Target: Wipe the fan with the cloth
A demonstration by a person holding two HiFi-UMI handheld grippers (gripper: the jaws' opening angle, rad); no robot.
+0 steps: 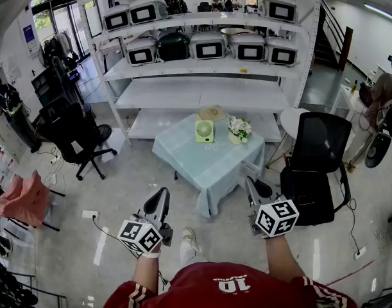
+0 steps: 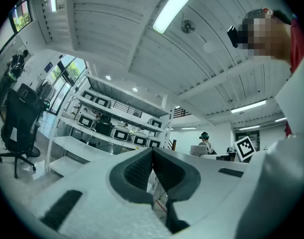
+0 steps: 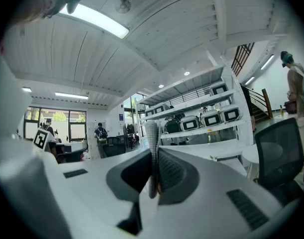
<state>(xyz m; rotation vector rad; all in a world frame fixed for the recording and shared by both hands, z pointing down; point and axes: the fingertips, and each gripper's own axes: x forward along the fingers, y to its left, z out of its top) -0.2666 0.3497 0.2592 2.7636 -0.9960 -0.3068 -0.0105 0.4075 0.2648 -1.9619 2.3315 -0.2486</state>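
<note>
A small green fan (image 1: 204, 131) stands upright on a low table draped in pale blue fabric (image 1: 208, 162), well ahead of both grippers. My right gripper (image 1: 247, 171) (image 3: 154, 156) hangs short of the table's near right corner. Its jaws are shut on a thin grey cloth (image 3: 151, 133), which sticks up past the fingertips. My left gripper (image 1: 162, 194) (image 2: 152, 154) is held low to the left of the table, and its jaws are shut with nothing between the pads. Both grippers point up and forward, away from the fan.
A flower pot (image 1: 238, 129) and a tan box (image 1: 211, 113) share the table with the fan. A black office chair (image 1: 317, 165) stands right of the table, and another (image 1: 77, 133) stands to the left. White shelving with several machines (image 1: 202, 43) lies behind. A pink-draped seat (image 1: 25, 199) is at far left.
</note>
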